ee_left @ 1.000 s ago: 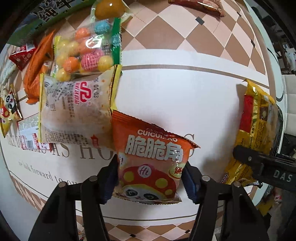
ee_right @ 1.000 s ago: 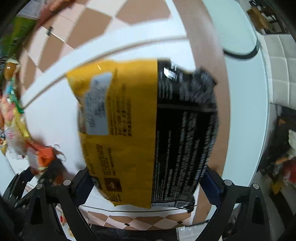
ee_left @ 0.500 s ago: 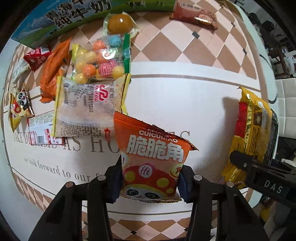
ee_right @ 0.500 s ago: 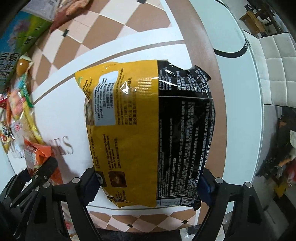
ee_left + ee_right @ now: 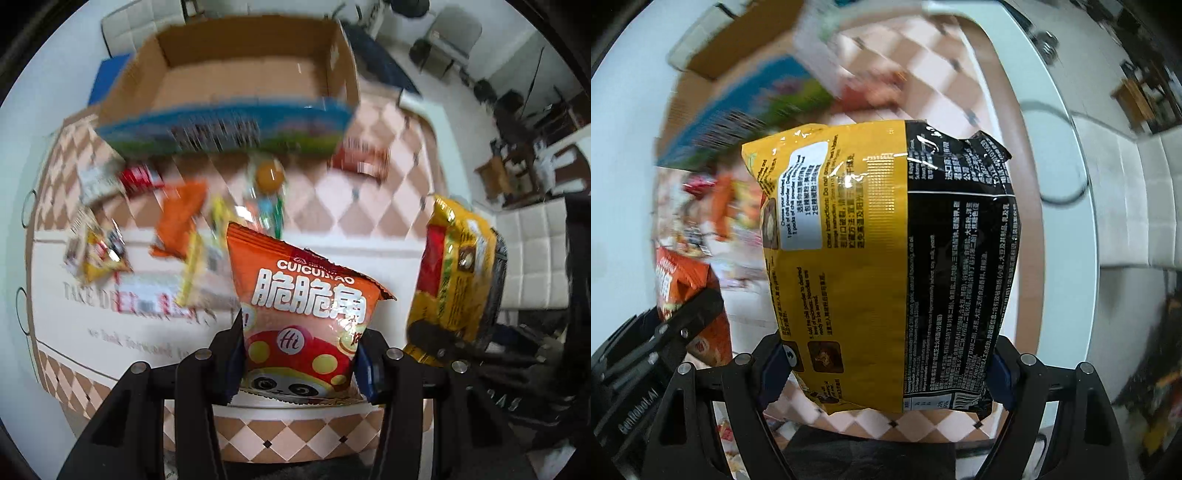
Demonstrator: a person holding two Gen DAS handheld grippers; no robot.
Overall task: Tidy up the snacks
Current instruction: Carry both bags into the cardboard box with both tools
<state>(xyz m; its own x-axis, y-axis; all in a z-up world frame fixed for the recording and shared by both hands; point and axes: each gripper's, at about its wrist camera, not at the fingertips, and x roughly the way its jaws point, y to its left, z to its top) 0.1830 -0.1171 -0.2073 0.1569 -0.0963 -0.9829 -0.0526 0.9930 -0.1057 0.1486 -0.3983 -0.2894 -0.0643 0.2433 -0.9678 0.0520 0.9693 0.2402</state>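
Behind, blurred snacks [image 5: 177, 236]; box [image 5: 236, 122]

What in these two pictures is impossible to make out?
- Left view: loose snacks on the tablecloth and the box print are motion-blurred.
- Left view: the orange bag hides the cloth's lettering behind it.
- Right view: the yellow noodle pack blocks most of the table; its front faces away.

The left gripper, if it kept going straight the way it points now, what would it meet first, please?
Probably the table. The left gripper, shut on the orange snack bag, points steeply down at the white cloth beyond that bag; the cardboard box lies farther off. Depth is unclear through the blur.
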